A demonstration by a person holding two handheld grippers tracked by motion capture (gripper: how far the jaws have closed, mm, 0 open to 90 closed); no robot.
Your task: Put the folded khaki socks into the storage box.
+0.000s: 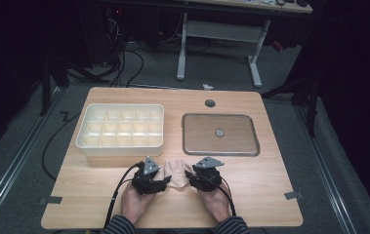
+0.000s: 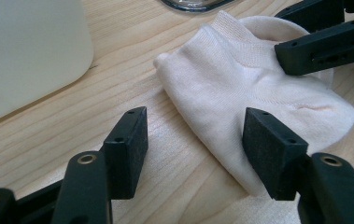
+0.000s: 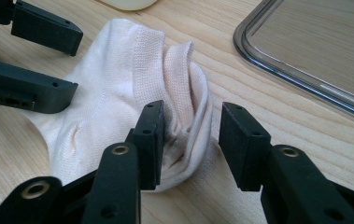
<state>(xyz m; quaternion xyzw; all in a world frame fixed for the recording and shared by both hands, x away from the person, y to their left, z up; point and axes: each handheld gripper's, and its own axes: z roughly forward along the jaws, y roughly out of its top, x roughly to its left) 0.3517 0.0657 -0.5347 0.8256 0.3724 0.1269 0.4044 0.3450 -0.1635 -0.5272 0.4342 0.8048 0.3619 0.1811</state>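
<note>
A pale pink ankle sock lies flat on the wooden table near its front edge, between my two grippers. My left gripper is open at the sock's left side. In the left gripper view its jaws stand wide apart with the sock's toe end partly between them. My right gripper is open at the sock's right side. In the right gripper view its jaws straddle the layered cuff edge of the sock, with a gap left to the right-hand jaw.
A white compartment box stands behind the left gripper. A shallow metal-rimmed tray with a small round object in it lies behind the right gripper. A cable hole sits at the table's back.
</note>
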